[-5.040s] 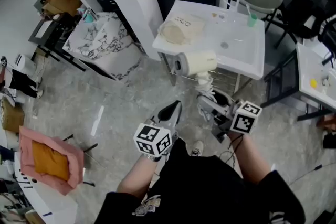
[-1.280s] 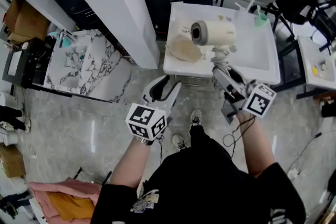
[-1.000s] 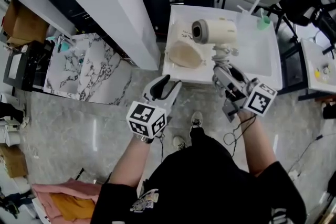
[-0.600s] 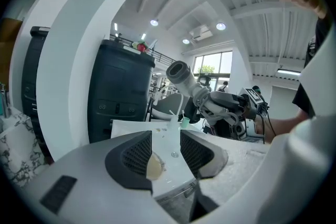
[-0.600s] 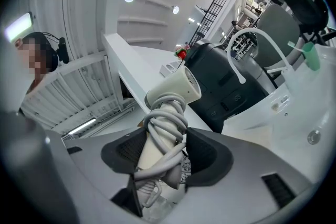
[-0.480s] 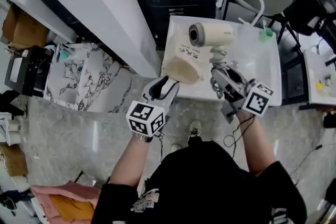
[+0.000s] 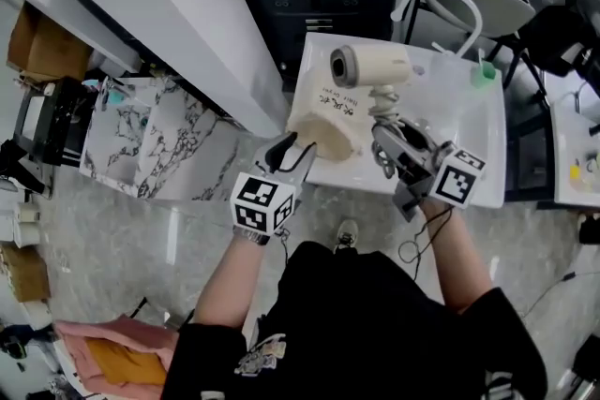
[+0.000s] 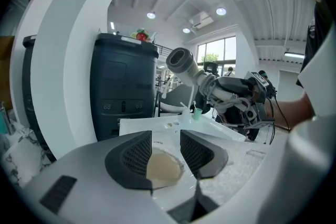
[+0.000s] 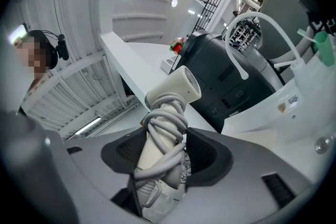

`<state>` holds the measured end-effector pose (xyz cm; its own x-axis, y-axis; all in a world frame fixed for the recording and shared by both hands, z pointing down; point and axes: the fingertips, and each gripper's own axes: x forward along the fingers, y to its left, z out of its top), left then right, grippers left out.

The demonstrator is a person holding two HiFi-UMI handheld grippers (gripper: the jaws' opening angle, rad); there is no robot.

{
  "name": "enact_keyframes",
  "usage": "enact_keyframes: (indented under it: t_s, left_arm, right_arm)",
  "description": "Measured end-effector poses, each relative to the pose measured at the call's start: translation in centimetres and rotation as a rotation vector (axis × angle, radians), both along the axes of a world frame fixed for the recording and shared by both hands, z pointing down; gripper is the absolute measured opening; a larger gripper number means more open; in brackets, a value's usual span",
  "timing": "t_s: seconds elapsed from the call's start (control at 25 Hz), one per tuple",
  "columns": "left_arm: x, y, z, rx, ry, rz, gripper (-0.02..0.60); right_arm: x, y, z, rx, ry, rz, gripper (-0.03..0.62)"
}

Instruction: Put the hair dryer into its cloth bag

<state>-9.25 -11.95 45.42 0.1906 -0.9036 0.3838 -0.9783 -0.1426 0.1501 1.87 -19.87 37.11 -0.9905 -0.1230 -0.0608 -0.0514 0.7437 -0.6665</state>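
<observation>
Left tool (image 7: 289, 148): mine has a pale grey shell and two dark jaws with ribbed inner pads (image 8: 137, 155).
Right tool (image 7: 386, 136): same build as my left one, with a grey frame and dark jaws.
Marker cubes: one white cube with black square patterns sits at the back of each tool, the left cube (image 7: 263, 204) and the right cube (image 7: 457, 186).
Cable (image 7: 412, 248): thin and dark, looping below my right tool.
Shirt (image 7: 375, 333): black with short sleeves, and a small pale print (image 7: 259, 361) on my left side.
Shoe (image 7: 346, 233): pale.

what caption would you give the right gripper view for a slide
Right gripper clamped on the cord-wrapped handle of a cream hair dryer, held up near a white washbasin.
</observation>
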Motion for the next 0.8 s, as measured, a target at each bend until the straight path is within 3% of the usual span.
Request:
enact_keyframes:
  t_s: [0.24,0.44,0.8]
  left_arm:
    - [-1.1,-1.7,1.8,-0.044,-0.078,0.031,0.164]
    - [-2.6,-3.2,4.1,-0.089,-0.104,0.066,0.172]
    - [-4.8,-5.9,9.3,-0.204,-0.198,0.216,0.178]
  right_arm:
    - [-0.6,-1.0,1.6,-0.052,0.008,0.0,0.235]
    - [-1.6,-1.3,2.0,-0.036,0.017,-0.01,0.235]
    - [-3.2,-2.0,3.3,-0.076,0.034,0.071,0.235]
